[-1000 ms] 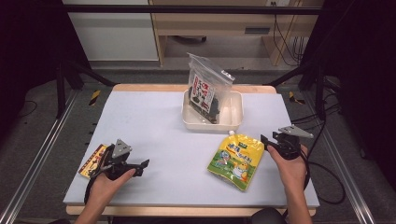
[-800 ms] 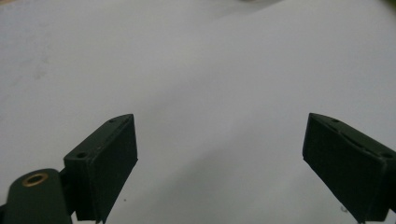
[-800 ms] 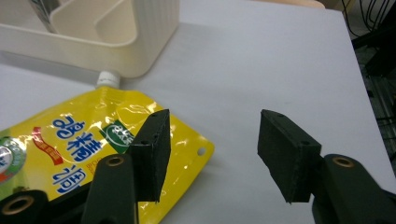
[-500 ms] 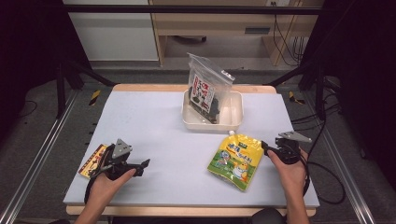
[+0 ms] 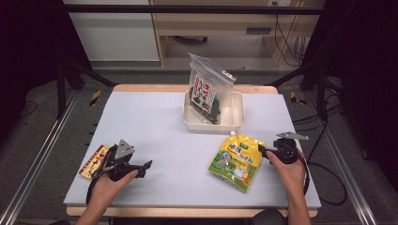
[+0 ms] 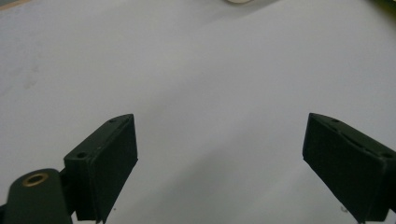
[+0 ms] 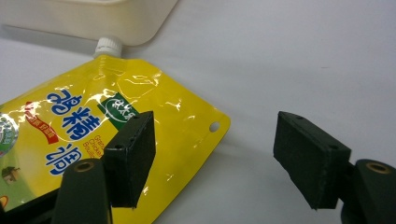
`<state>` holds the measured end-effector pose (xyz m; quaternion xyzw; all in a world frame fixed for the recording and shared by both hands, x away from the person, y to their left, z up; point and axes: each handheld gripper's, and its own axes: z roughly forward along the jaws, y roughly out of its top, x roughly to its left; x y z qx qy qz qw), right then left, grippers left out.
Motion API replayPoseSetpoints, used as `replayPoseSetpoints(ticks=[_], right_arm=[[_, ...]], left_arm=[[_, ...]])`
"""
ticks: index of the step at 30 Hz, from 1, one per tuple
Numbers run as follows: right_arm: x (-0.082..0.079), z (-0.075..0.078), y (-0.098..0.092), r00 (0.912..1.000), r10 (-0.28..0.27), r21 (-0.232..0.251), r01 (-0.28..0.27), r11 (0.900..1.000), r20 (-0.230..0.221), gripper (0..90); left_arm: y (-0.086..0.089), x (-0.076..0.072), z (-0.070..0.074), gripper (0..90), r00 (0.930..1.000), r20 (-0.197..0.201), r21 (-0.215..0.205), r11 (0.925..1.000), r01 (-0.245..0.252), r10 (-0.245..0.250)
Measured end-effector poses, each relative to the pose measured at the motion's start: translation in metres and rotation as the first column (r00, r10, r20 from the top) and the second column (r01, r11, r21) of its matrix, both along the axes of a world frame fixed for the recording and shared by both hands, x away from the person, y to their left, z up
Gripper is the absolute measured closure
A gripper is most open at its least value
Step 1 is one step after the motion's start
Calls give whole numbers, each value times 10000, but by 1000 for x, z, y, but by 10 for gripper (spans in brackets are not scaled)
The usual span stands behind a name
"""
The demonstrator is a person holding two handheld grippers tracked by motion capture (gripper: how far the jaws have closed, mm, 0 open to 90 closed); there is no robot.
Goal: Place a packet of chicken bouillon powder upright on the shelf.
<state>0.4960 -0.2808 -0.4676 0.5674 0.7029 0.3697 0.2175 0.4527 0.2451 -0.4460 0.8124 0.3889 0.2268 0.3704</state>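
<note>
Now, right gripper (image 5: 266, 151): my jaws gape apart, straddling the yellow spout pouch's (image 5: 238, 160) corner — I judge it's lined up to pinch.
Left gripper (image 5: 141, 167): jaws wide, empty, idling at seven o'clock.
White tray (image 5: 236, 123): twelve o'clock, propping a clear bag (image 5: 209, 87).
Hidden: orange packet (image 5: 94, 161) — part-covered by my left hand.

dark room | wooden desk (image 5: 220, 18) behind | grey floor (image 5: 42, 136) | cables (image 5: 281, 42), possibly power

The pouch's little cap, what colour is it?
White cap, seen best in the right gripper view.
</note>
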Motion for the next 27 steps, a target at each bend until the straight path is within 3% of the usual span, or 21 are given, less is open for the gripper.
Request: replayPoseSetpoints(ticks=[18, 27], right_arm=[[13, -11, 13, 9942, 828, 302, -809, 9963, -685, 342], [7, -6, 16, 9940, 986, 587, -958, 9937, -469, 388]], left_arm=[[-1, 1, 0, 100, 10000, -11, -110, 9999, 28, -28], [1, 1, 1, 101, 10000, 14, -115, 9999, -21, 21]])
